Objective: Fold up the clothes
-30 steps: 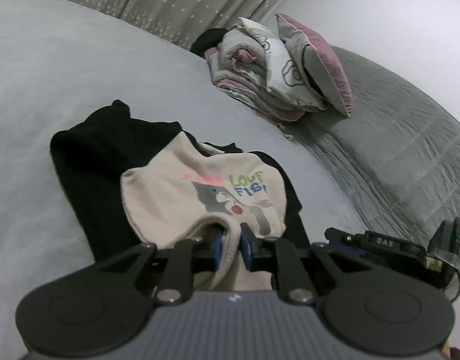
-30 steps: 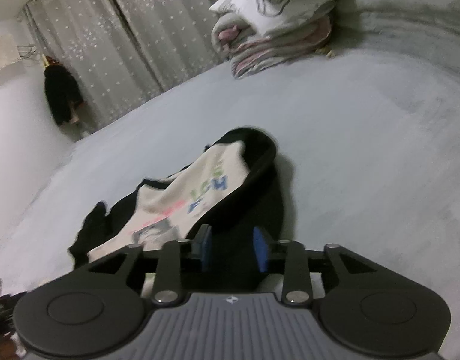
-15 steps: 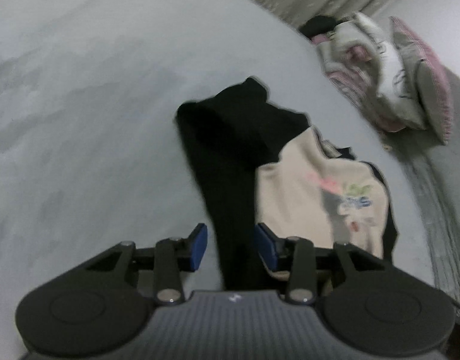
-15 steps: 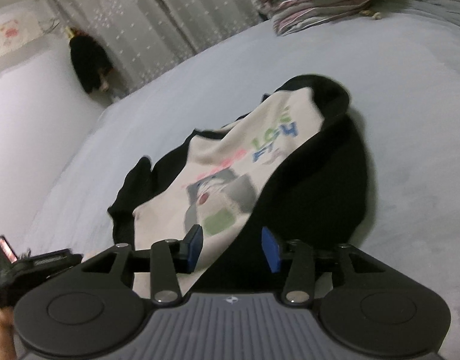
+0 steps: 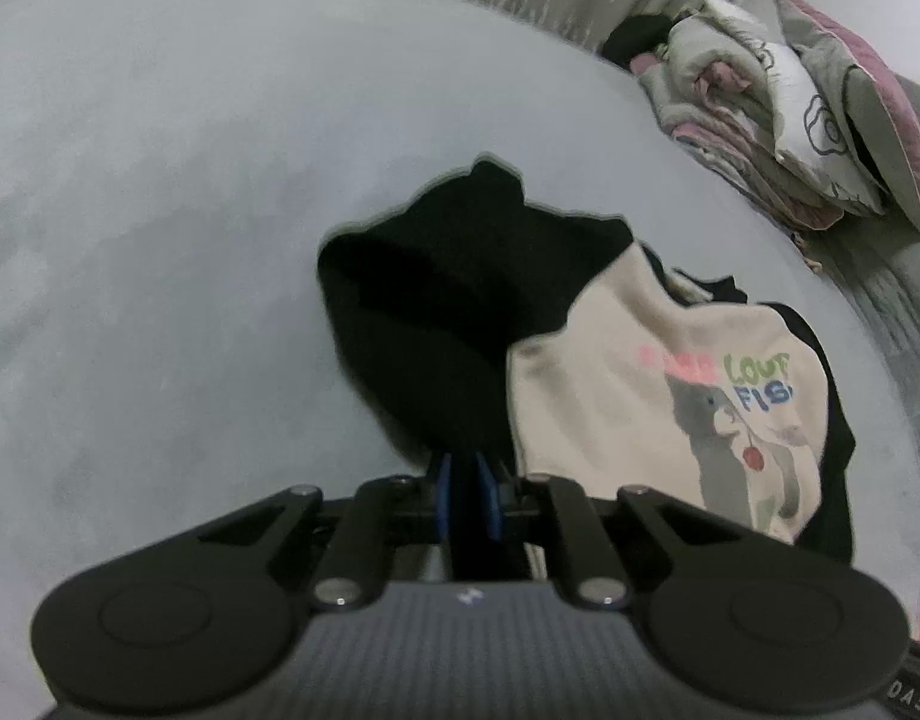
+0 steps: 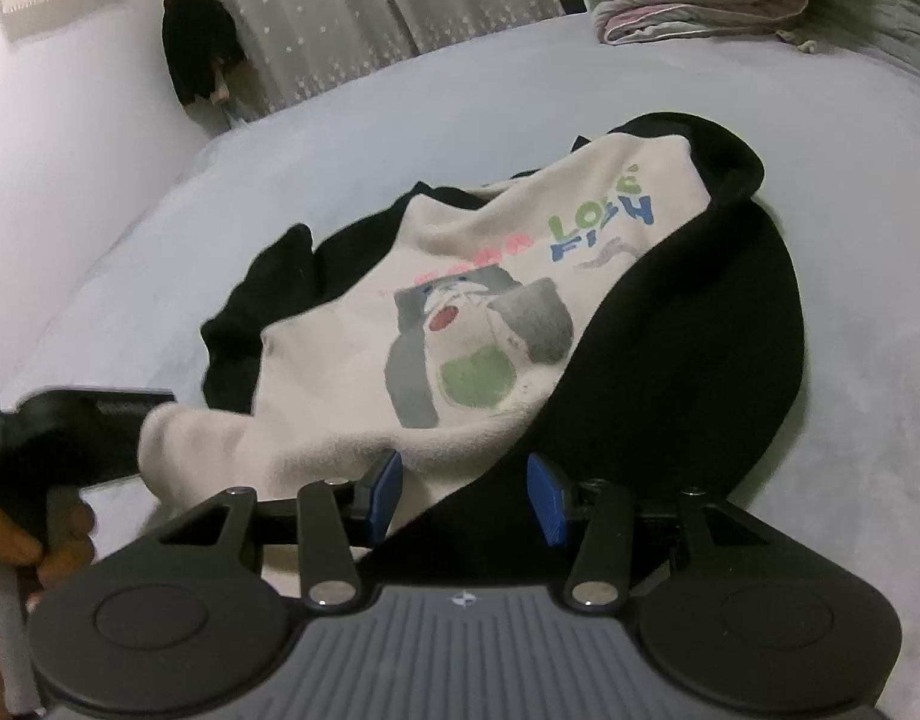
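Note:
A sweatshirt [image 5: 610,408] with a cream front, black sleeves and a cartoon print lies crumpled on the grey bed [image 5: 159,210]. My left gripper [image 5: 464,495] sits at the garment's near edge, its blue pads pinched tight on black fabric [image 5: 447,312] just left of the cream panel. In the right wrist view the sweatshirt [image 6: 460,300] fills the middle. My right gripper [image 6: 466,495] stands open over its near hem, with the cream edge and black fabric lying between the spread pads. The left gripper's body [image 6: 69,432] and a hand [image 6: 15,546] show at the left edge.
A stack of folded bedding with a pink-edged pillow [image 5: 790,120] sits at the far side of the bed. A grey quilted blanket [image 5: 904,312] lies to the right. Dotted curtains [image 6: 339,18] and a dark item hung on the wall [image 6: 198,54] stand behind.
My left gripper left the cream hem, opened, shifted to the black part and shut on it. My right gripper came closer and lower onto the hem, and its jaws widened.

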